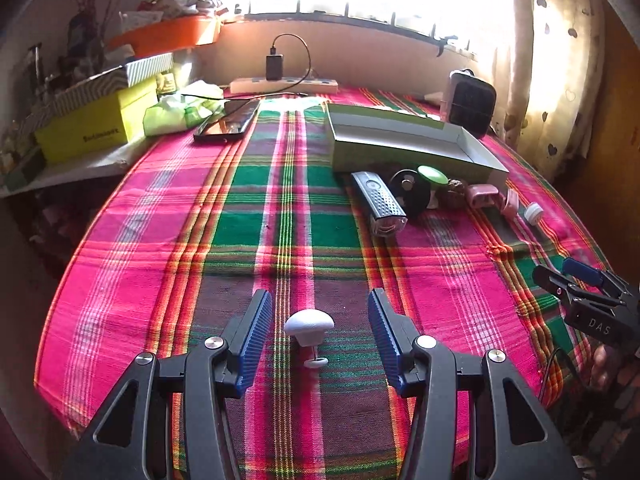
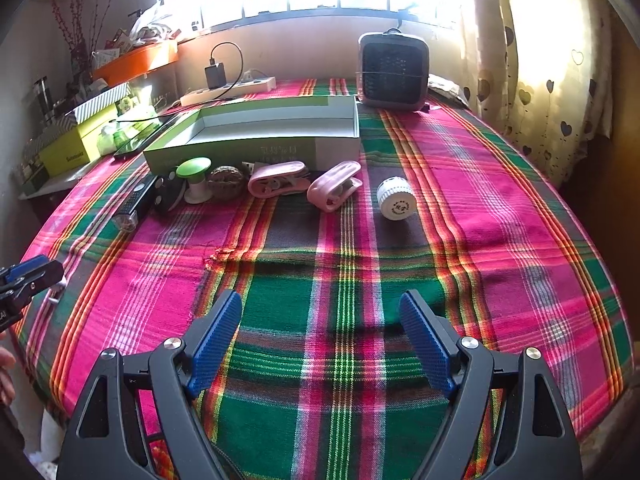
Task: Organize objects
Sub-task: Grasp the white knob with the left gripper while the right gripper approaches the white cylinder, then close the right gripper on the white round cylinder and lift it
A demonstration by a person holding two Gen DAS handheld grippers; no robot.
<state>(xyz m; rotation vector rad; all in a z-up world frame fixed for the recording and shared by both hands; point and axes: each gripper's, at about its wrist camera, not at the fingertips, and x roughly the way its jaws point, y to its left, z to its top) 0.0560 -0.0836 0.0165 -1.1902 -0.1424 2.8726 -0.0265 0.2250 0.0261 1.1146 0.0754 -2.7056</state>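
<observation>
Between the spread blue pads of the left tool point(image 1: 316, 322), a white mushroom-shaped knob point(image 1: 309, 329) stands on the plaid cloth point(image 1: 256, 248), touched by neither pad. At about one o'clock from it, well apart, a row of small things lies along the near wall of an open green box point(image 1: 404, 142): a black flashlight point(image 1: 380, 208), a dark round piece point(image 1: 408, 192), a green-capped spool point(image 1: 433, 178), a brown lump point(image 1: 454, 194), two pink clips point(image 1: 484, 196) and a white bottle cap point(image 1: 534, 213). The right tool point(image 2: 320, 332) is released too, its pads wide apart over bare cloth and holding nothing; the white cap point(image 2: 395, 198) sits at its twelve o'clock, well apart. At the far edge stand a small dark fan heater point(image 2: 393, 72) and a power strip point(image 2: 228, 90) with a charger plugged in; a phone point(image 1: 228, 122) lies at eleven o'clock.
</observation>
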